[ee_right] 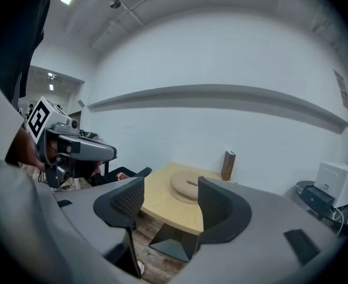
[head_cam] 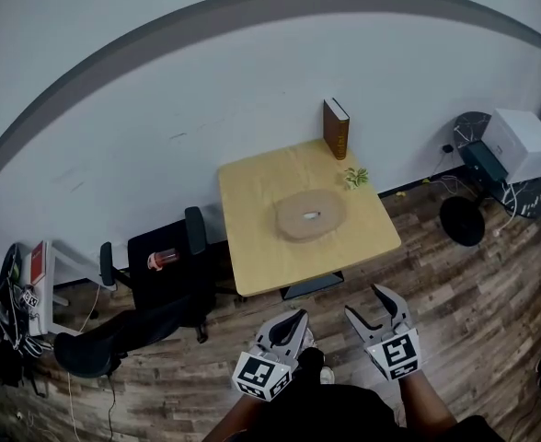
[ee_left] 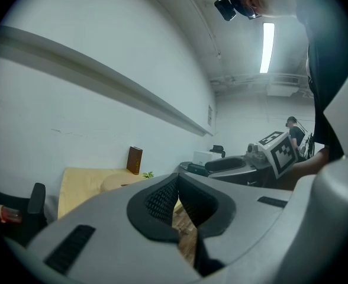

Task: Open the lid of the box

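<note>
A white wall backs the room, and a wood-plank floor [head_cam: 473, 284] runs below it. The pale wooden table [head_cam: 252, 238] stands against the wall, with a black office chair [head_cam: 165, 274] just to its left. The flat, round tan box [head_cam: 310, 215] sits near the table's middle, lid on. A brown book [head_cam: 336, 128] stands upright at the far edge, a small green plant [head_cam: 356, 178] near it. Both grippers hang over the floor, well apart from the table — the left gripper [head_cam: 300, 317] with jaws together, the right gripper [head_cam: 364, 302] with jaws apart and empty.

Our left gripper [head_cam: 296, 321] and right gripper [head_cam: 363, 303] have light grey shells and black ribbed pads [ee_right: 125, 200]. Each one carries a white cube [head_cam: 262, 376] with black square markers. We wear a black top [head_cam: 335, 419].
</note>
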`<state>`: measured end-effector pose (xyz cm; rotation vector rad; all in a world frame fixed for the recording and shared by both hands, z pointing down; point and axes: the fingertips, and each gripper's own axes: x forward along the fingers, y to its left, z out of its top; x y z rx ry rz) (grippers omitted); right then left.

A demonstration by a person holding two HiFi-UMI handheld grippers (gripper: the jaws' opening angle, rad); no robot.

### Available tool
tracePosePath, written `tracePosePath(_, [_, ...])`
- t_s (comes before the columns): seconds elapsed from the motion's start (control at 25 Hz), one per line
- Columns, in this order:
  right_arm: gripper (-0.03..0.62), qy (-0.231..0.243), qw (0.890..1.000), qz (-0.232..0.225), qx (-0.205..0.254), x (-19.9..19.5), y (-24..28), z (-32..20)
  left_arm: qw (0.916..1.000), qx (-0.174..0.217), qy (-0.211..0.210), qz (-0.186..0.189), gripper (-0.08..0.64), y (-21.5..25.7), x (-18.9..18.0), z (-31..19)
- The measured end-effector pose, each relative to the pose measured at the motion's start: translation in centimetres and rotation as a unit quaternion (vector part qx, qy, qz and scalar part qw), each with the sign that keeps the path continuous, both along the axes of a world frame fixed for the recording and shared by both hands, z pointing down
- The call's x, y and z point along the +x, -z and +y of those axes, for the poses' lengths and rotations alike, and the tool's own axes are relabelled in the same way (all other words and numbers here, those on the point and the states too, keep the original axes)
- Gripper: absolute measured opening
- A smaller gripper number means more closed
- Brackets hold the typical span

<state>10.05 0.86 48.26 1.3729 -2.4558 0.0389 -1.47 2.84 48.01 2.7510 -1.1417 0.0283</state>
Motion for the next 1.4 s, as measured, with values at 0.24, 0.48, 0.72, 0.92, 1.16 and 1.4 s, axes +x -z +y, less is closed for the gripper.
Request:
tracePosePath(0.24, [0.296,0.007,1.000,0.011,-0.001,-0.2,-0.3,-4.5,1.0000,-0.006,0.002,0.008,0.018,-0.4,0.3,-4.2])
tracePosePath(0.48, [0.296,0.038,0.998,0.036,-0.026,-1.1,-1.7,-8.7,0.9999,-0.013,0.003,0.009,0.018,-1.0,0.5,-8.9])
tracePosePath(0.72, [0.296,0.045,0.998,0.016,-0.044,-1.8,-2.5,-13.8,0.9998,-0.020,0.007,-0.003,0.018,-1.6,-0.5,-13.5])
tracePosePath(0.92, [0.296,0.054,0.996,-0.014,-0.073,-3.2,-3.1,-17.4,0.9995,-0.026,0.015,-0.012,0.018,-1.9,-1.7,-16.9])
tracePosePath(1.16, [0.298,0.099,0.991,0.033,-0.082,-5.7,-4.1,-20.8,0.9992,-0.034,0.019,-0.005,0.018,-2.5,-2.7,-20.8])
tracePosePath(1.4, [0.324,0.168,0.971,0.135,-0.106,-7.1,-7.3,-22.7,0.9991,-0.041,0.013,-0.005,0.018,-3.6,-3.3,-23.3])
